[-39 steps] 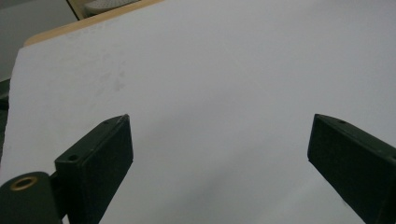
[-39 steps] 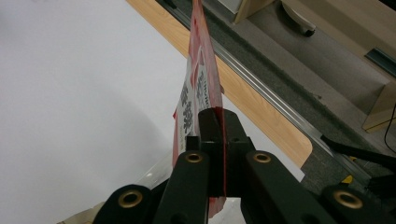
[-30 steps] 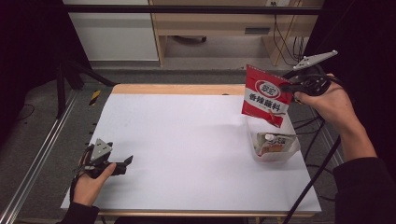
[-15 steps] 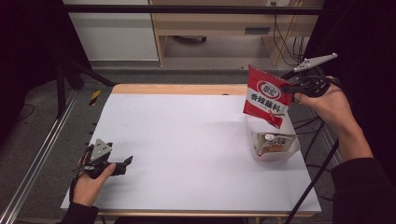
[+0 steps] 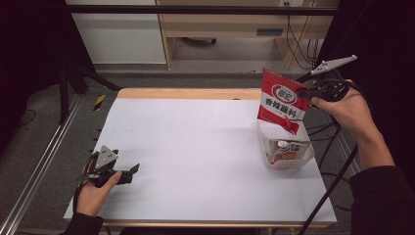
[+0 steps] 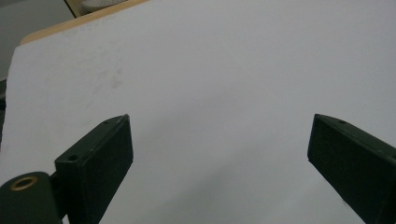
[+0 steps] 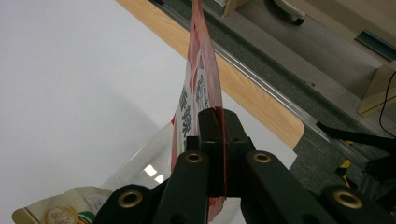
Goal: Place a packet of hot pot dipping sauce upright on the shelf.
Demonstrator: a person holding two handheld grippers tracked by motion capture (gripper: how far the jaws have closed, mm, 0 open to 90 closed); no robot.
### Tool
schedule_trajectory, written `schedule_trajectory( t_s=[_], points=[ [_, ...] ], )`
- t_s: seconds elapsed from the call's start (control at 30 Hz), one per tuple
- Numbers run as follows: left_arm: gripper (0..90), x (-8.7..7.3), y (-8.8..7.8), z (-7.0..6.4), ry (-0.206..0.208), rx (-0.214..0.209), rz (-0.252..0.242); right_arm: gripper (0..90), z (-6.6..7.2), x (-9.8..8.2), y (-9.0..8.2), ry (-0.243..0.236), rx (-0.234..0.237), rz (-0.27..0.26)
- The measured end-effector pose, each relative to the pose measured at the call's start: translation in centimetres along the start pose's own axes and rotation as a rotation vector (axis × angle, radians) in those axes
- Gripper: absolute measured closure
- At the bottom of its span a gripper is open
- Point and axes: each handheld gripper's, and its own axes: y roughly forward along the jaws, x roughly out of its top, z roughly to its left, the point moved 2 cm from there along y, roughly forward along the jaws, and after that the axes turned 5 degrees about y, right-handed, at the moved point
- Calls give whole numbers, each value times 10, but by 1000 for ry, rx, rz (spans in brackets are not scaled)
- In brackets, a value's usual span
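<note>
Resting low at the near left corner of the white bench (image 5: 195,147), the left tongs (image 5: 128,171) lie in the person's left hand (image 5: 93,193) with their jaws spread wide and nothing between them, as the left gripper view shows over bare white surface; they are well apart from the work, so they can do nothing to steady it if it goes wrong. Toward the right edge of the bench stands a clear tub (image 5: 286,154) with a pale packet (image 5: 288,149) already lying inside. Above it, the red sachet (image 5: 283,100) hangs in the air, its lower corner just over the tub's rim. The right tongs (image 5: 304,91), held in the right hand (image 5: 345,105), are pressed together on the sachet's right edge; the right gripper view shows the thin foil pinched edge-on between the jaws. That grip looks narrow and near one side, so I judge the sachet could swing or twist as it goes down, catch the rim, and fold over outside the tub. A slick foil edge might also slip out early and drop flat on the bench. The tub looks light and unheld, so a push from the sachet could slide or tip it toward the bench's right edge.
</note>
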Motion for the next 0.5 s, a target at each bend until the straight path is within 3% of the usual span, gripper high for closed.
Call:
schedule_trajectory(
  t_s=[0.23,0.5],
  points=[
    [67,0,1,-1,0,-2,-1,900,-3,-6,1,8,-10,16],
    [66,0,1,-1,2,-4,1,900,-1,-14,17,25,9,18]
  ],
)
